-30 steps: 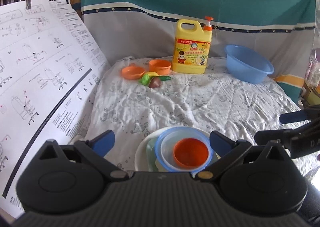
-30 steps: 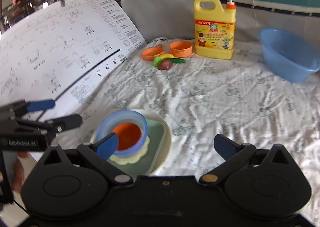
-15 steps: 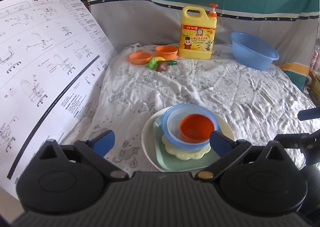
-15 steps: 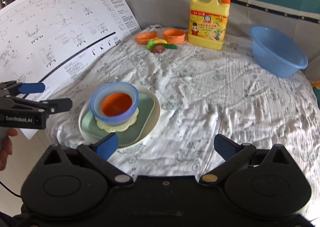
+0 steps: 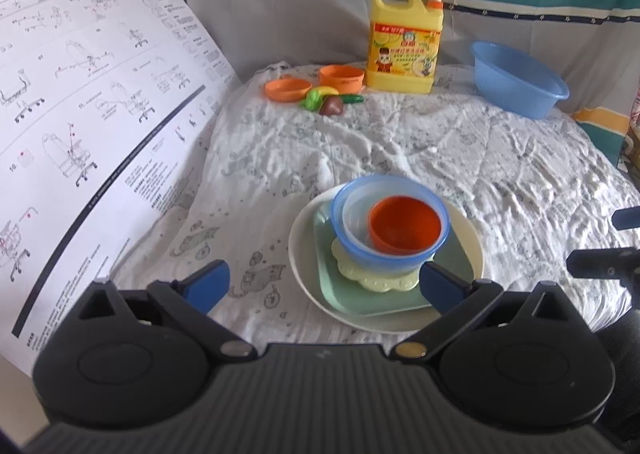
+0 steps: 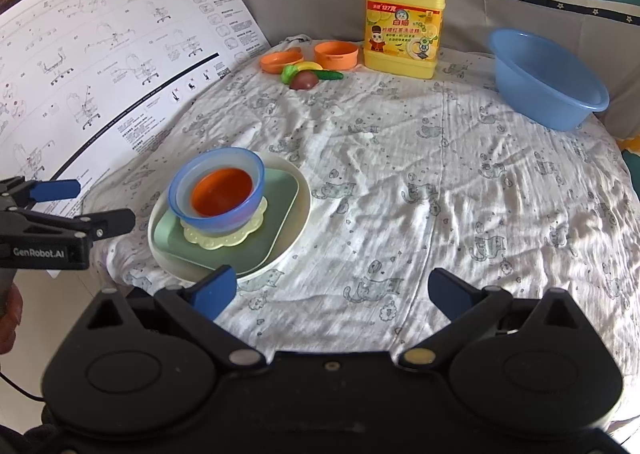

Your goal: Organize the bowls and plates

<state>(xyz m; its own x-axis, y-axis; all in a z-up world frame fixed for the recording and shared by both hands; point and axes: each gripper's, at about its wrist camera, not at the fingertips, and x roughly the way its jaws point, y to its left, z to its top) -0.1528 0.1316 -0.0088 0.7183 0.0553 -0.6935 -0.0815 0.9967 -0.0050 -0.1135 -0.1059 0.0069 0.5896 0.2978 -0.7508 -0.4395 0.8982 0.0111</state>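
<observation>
Two grippers are in my control, and both hang with jaws spread wide, holding nothing: the left gripper (image 5: 324,284) sits low at the near edge of the table, and the right gripper (image 6: 334,290) hovers over bare cloth to the right of the dishes. In front of me, near the table's front edge, stands one neat stack on the white patterned tablecloth (image 6: 440,173). From the bottom up it is a cream round plate (image 6: 298,189), a pale green square plate (image 6: 280,213), a small yellow scalloped plate (image 6: 224,240), a blue bowl (image 6: 218,165), a clear bowl nested inside it, and an orange bowl (image 6: 222,191) innermost. I judge the stacking here finished. At the far side, well apart, I see two small orange dishes (image 6: 312,55) beside toy vegetables (image 6: 306,75), a yellow detergent jug (image 6: 404,17), and a blue basin (image 6: 548,79). Those orange dishes may be what remains, though I cannot tell if they belong to the task.
</observation>
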